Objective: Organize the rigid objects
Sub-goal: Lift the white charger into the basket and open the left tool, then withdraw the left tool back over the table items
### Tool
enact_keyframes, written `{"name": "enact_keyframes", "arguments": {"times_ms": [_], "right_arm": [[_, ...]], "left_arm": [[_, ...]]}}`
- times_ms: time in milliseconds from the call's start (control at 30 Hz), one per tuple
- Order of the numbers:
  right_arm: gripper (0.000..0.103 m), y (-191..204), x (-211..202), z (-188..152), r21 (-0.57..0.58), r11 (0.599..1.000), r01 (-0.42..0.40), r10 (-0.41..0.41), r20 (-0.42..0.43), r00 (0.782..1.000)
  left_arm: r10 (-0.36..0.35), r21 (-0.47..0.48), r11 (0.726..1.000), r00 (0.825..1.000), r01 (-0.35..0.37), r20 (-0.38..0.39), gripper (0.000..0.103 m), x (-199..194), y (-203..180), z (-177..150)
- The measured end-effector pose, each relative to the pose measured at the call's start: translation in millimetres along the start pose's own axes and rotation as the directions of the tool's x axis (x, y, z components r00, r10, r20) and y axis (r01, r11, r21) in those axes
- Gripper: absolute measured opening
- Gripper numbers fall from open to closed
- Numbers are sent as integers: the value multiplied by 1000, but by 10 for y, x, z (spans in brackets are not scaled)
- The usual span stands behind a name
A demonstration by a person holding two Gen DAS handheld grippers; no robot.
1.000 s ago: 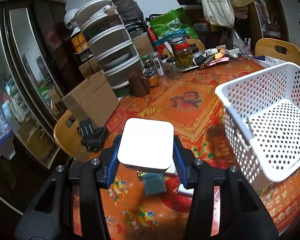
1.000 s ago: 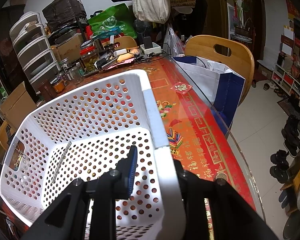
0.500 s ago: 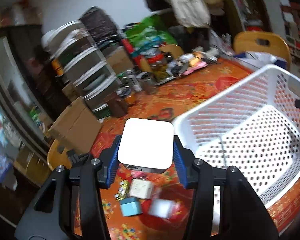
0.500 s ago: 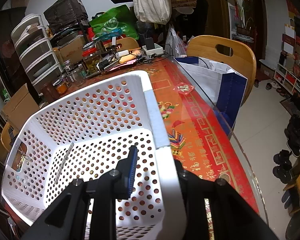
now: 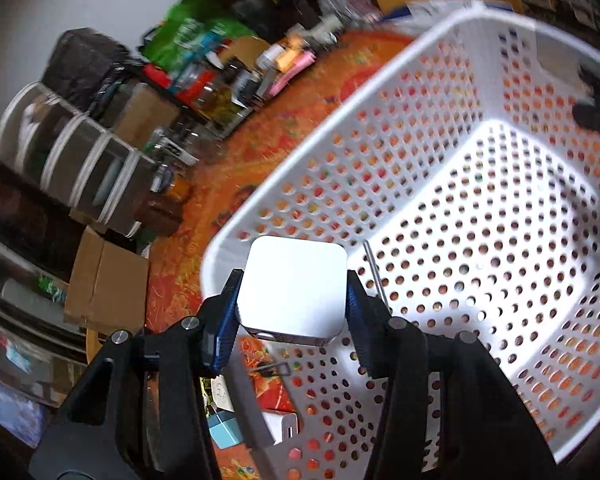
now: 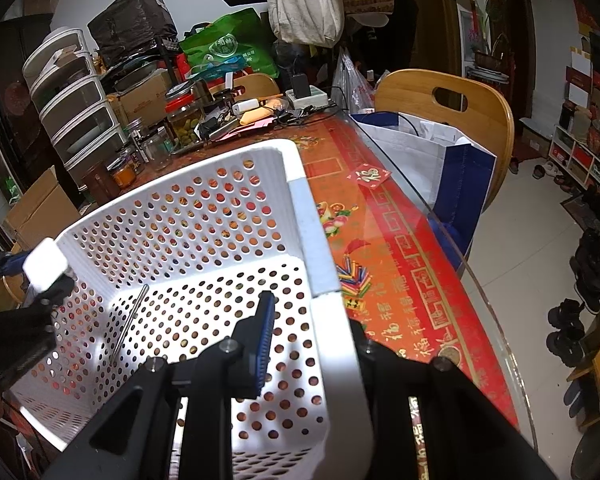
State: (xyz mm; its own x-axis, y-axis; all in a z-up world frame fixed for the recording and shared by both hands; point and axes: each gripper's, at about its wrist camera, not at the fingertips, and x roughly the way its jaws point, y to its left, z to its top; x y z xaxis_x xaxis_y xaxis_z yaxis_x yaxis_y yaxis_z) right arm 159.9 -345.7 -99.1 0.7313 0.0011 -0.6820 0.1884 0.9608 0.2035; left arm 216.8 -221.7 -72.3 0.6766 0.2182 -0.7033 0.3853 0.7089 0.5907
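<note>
The table, under its red and gold patterned cloth, is crowded along the far side with jars, boxes and stacked drawers, so I judge the only useful working room lies around the white perforated basket, which stands near the table's right edge. My right gripper is closed across that basket's near wall, one finger inside and the other outside the rim; I take this hold to be there to steady the basket while the other side loads it. My left gripper has its jaws drawn in on the two opposite sides of a flat white box with rounded corners, carried level with its broad face up. That box sits just over the basket's rim on the left side, above the wall rather than down inside. Within the basket, a thin metal rod lies on the floor close to that same wall; the rest of the floor is open, so I assess ample space to lower the box clear of the rod. Outside the basket, beneath my left gripper, a small teal box and another white box rest on the cloth, which I judge to be awaiting collection. The rim below the held box is the one edge I must clear.
</note>
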Motion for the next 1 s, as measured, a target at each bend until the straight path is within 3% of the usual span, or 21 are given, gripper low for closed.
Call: {"name": "enact_keyframes", "arguments": {"times_ms": [300, 533, 600, 767, 833, 900, 1000], "right_arm": [[24, 8, -1, -12, 4, 1000, -3, 3, 6, 1000], [24, 10, -2, -19, 2, 1000, -3, 3, 4, 1000], [24, 12, -2, -20, 0, 1000, -1, 1, 3, 1000], [25, 15, 3, -22, -5, 1000, 0, 0, -3, 1000], [25, 18, 1, -22, -6, 1000, 3, -3, -6, 1000], [25, 19, 1, -13, -4, 1000, 4, -4, -7, 1000], [25, 20, 0, -4, -1, 1000, 6, -6, -9, 1000]], "left_arm": [[-34, 189, 980, 987, 64, -157, 46, 413, -356, 151], [-69, 241, 962, 968, 129, -240, 46, 659, -468, 185], [-60, 274, 953, 964, 132, -257, 51, 719, -515, 179], [-21, 319, 942, 967, 105, -256, 71, 773, -600, 164], [-27, 301, 949, 975, 94, -220, 72, 736, -569, 174], [-27, 261, 963, 985, 71, -168, 72, 617, -445, 215], [-81, 116, 990, 996, 86, -46, 73, 233, -17, 215]]}}
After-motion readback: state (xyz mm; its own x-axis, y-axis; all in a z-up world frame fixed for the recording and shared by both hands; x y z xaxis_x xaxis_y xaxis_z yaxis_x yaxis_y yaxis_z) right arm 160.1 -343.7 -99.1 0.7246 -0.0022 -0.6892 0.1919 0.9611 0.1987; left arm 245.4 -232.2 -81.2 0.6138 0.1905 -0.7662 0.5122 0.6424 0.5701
